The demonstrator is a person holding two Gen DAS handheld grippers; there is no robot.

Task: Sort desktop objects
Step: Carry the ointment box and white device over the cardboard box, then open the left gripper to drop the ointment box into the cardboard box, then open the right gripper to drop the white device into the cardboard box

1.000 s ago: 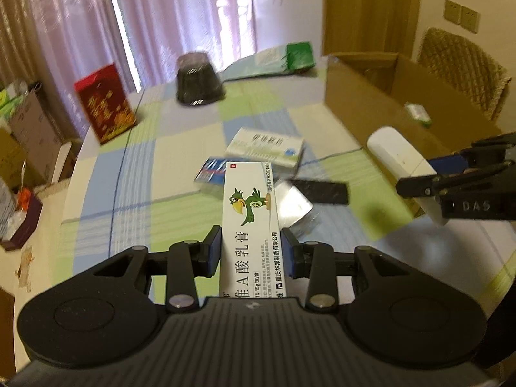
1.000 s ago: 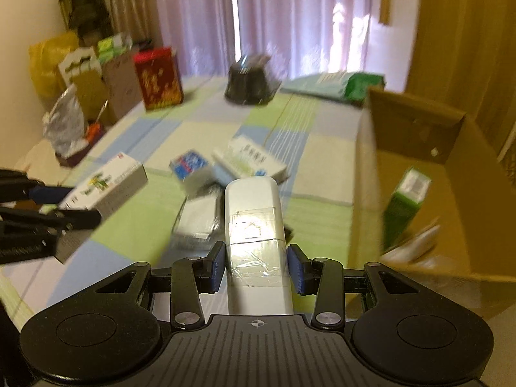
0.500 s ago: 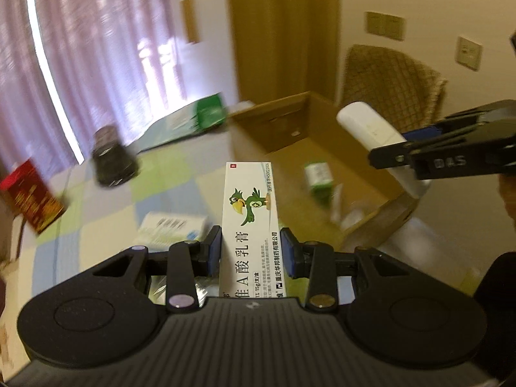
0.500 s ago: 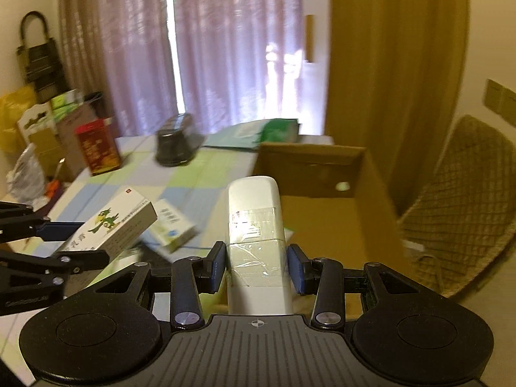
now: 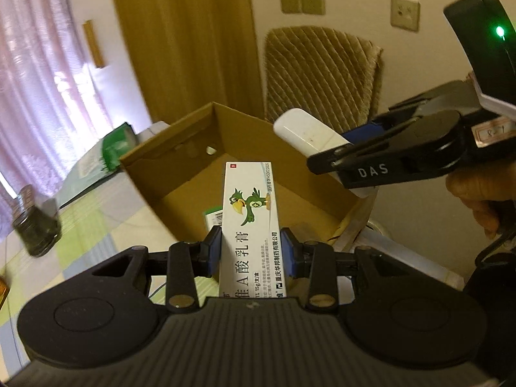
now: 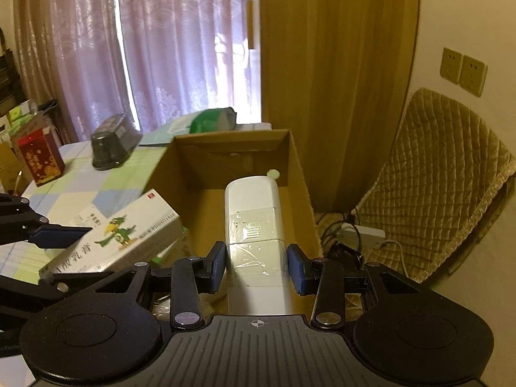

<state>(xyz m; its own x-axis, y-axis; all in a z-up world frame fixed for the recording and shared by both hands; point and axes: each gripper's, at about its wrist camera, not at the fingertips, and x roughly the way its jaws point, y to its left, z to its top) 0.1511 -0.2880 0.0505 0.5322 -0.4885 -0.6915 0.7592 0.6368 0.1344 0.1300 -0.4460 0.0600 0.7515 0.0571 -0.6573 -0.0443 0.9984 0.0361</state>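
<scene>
My left gripper [image 5: 251, 251] is shut on a white ointment box with a green parrot [image 5: 250, 216], held over the open cardboard box [image 5: 180, 164]. My right gripper [image 6: 256, 266] is shut on a white taped remote-like device [image 6: 254, 222], also above the cardboard box [image 6: 232, 148]. In the right wrist view the ointment box [image 6: 116, 238] hangs at the left, clamped by the left gripper's fingers [image 6: 61, 235]. In the left wrist view the white device [image 5: 309, 135] sticks out of the right gripper at the upper right. A green-and-white carton [image 5: 213, 217] lies inside the box.
A dark plastic container [image 6: 113, 148], a red box [image 6: 40, 158] and a green-and-white bag [image 6: 206, 122] rest on the checked tablecloth [image 6: 96, 187]. A quilted chair [image 6: 445, 174] stands right of the box, with a power strip and cables [image 6: 361, 235] on the floor. A person's hand [image 5: 483, 193] holds the right gripper.
Both grippers have swung right, from over the table's scattered items to above the cardboard box. Each keeps its hold on its object.
</scene>
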